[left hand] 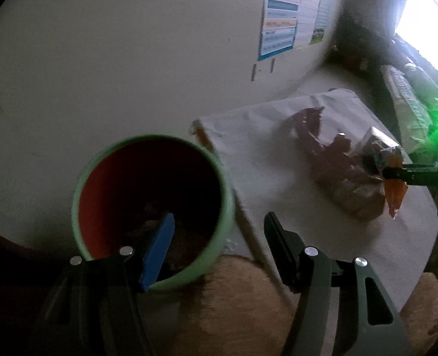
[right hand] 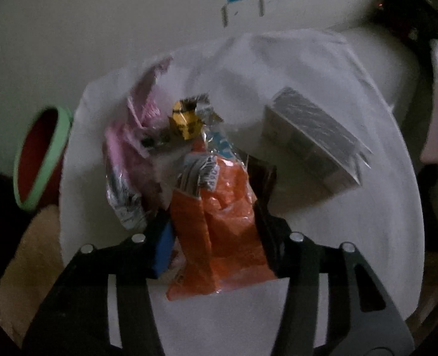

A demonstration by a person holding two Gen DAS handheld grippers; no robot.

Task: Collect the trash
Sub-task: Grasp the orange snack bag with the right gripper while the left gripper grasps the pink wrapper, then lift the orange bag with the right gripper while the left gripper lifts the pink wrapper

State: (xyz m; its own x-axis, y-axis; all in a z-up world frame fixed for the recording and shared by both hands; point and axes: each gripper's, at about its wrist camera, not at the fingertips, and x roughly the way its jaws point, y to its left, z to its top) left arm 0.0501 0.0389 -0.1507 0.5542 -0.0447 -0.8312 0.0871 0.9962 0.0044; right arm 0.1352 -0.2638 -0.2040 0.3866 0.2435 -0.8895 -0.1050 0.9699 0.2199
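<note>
Wrapper [right hand: 219, 222], orange, print unreadable, in right gripper [right hand: 216, 237] jaws; left gripper [left hand: 219, 237] jaws spread.

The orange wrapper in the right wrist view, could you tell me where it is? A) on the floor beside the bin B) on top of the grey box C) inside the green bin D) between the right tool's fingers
D: the orange wrapper sits between the right tool's two fingers, above the white cloth; the green bin stands apart at left.
</note>
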